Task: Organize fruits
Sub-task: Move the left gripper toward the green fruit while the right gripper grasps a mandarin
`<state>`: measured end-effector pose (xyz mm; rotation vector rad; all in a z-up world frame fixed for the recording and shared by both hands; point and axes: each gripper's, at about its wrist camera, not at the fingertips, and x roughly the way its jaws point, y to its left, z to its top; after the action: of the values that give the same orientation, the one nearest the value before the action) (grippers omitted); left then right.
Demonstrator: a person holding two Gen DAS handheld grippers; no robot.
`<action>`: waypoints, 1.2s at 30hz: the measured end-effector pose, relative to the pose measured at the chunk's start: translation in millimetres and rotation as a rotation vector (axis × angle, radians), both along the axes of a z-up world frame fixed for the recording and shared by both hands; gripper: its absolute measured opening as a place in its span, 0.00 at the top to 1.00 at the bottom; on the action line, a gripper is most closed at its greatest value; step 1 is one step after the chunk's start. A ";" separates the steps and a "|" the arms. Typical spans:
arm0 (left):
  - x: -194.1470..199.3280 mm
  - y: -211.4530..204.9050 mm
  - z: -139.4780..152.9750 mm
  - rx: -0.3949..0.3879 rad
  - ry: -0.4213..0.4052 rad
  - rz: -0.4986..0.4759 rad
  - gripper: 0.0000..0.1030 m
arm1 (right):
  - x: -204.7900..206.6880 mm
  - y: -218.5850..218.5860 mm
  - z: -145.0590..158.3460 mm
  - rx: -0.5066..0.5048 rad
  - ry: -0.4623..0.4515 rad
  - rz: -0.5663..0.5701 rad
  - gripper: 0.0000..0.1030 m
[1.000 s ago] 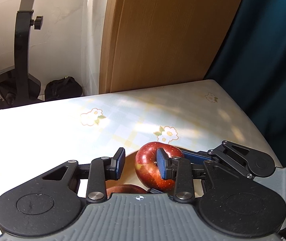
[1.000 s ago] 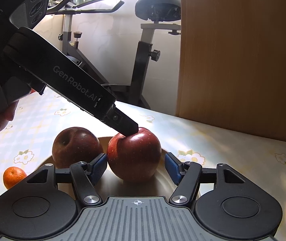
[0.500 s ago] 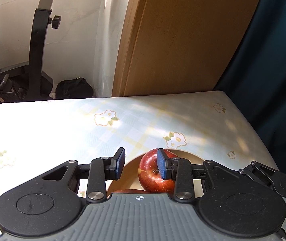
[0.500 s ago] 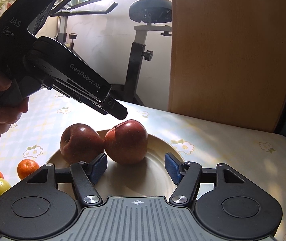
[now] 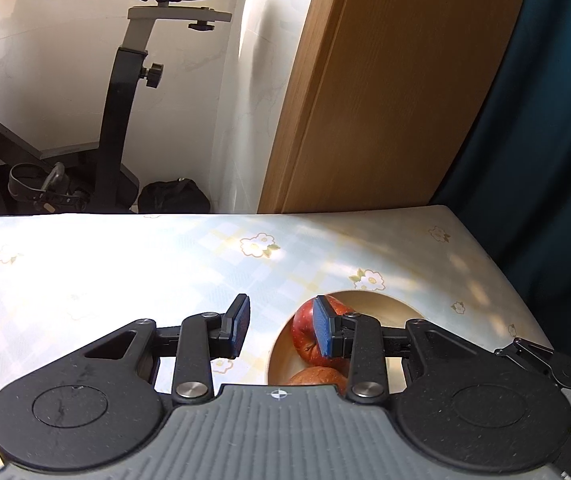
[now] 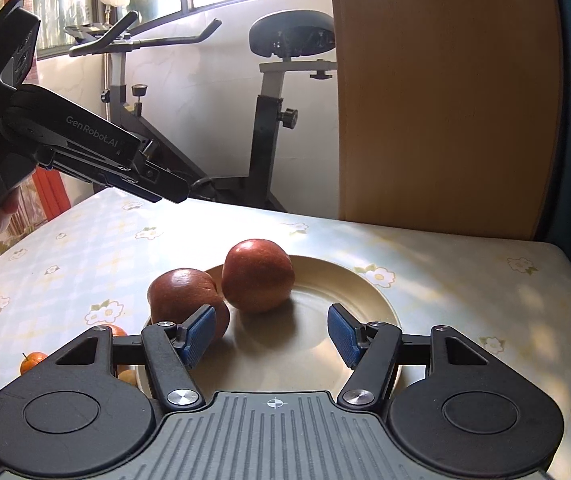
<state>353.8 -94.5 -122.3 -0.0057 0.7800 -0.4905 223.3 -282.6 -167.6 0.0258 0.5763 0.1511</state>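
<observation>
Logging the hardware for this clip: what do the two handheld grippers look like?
Both match: the right gripper and the left gripper have black linkage arms with silver pivot pins, blue ribbed pads, round black discs and a ribbed grey body. Seen side-on, the left carries white "GenRobot.AI" lettering. No cables or sleeves show.

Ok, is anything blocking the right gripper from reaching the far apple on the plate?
Nothing visible. The right gripper is open with only bare plate between it and the far apple. The nearer apple sits just left of that path, by the left finger.
</observation>
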 end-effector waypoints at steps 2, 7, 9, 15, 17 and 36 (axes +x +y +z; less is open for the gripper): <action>-8.7 12.0 2.6 0.003 -0.015 0.011 0.65 | -9.5 3.9 -0.1 0.003 -0.006 -0.008 0.43; -35.5 43.9 8.3 0.005 -0.063 0.034 0.65 | -36.0 10.5 -3.2 0.027 -0.028 -0.035 0.44; -45.7 56.8 8.7 0.004 -0.073 0.054 0.65 | -46.6 12.5 -5.3 0.050 -0.044 -0.041 0.45; -72.2 87.0 9.0 0.004 -0.084 0.108 0.65 | -73.9 17.9 -5.4 0.085 -0.046 -0.082 0.45; -80.7 89.6 10.2 0.012 -0.102 0.112 0.65 | -80.1 21.9 -4.6 0.085 -0.039 -0.090 0.45; -138.0 100.1 -0.5 -0.010 -0.111 0.143 0.65 | -93.1 39.1 -0.7 0.058 0.119 -0.182 0.56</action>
<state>215.8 5.5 -122.8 -0.0425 0.6635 -0.3559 130.1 -243.5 -168.3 0.1438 0.6848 -0.0114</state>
